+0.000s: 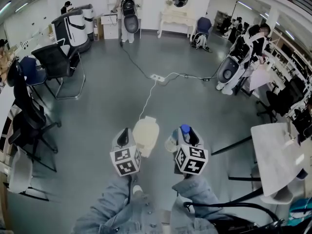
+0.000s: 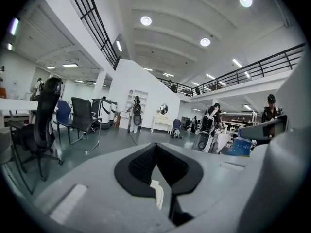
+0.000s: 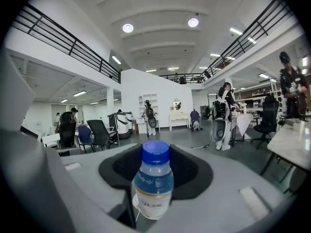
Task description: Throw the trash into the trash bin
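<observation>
In the head view both grippers are held out side by side over the grey floor. My left gripper is shut on a pale cream piece of trash, thin like paper or a bag, which sticks out to its right. In the left gripper view the black pads meet in a V with only a pale strip of the trash between them. My right gripper is shut on a small clear bottle with a blue cap. In the right gripper view the bottle stands upright between the pads.
Black office chairs stand at the left. A power strip with cables lies on the floor ahead. A white table is at the right, and white machines and people stand beyond it. A white dresser is at the far wall.
</observation>
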Demonstrator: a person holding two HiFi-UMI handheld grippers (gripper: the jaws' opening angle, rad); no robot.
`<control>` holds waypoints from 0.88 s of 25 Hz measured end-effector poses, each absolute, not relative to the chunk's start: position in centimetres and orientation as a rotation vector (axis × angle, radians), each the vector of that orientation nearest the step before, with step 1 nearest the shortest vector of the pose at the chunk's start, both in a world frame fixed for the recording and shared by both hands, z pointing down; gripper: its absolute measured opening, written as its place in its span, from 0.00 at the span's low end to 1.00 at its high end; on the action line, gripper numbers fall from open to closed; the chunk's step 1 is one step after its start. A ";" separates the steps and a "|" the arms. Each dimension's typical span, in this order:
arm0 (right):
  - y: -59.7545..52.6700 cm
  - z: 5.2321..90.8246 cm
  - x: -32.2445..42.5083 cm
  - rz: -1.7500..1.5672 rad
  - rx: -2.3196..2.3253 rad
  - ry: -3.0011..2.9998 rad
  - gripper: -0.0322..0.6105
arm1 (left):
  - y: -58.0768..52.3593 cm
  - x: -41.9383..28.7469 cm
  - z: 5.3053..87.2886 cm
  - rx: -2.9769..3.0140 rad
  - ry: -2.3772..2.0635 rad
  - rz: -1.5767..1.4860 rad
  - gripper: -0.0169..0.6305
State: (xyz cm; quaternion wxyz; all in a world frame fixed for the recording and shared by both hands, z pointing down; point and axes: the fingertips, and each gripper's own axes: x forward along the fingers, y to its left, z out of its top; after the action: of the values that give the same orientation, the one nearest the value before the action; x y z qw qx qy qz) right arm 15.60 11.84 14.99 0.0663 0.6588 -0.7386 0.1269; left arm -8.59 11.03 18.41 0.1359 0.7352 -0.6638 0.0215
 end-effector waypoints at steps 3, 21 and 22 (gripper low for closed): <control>7.8 14.9 15.0 0.369 1.996 -2.217 0.33 | 6.7 -8.8 18.5 2.148 -1.902 0.058 0.04; -5.8 25.3 17.3 0.584 1.933 -2.129 0.33 | -4.6 -6.4 29.4 2.053 -1.775 0.271 0.04; -6.4 25.8 17.4 0.592 1.922 -2.127 0.33 | -4.8 -6.3 29.8 2.051 -1.770 0.280 0.04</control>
State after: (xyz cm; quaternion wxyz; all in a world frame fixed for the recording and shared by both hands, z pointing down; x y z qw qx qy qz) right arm 17.38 -6.41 25.83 0.1070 0.6528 -0.7224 0.2011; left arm -6.33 -4.78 29.84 0.2075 0.7366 -0.6358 0.1006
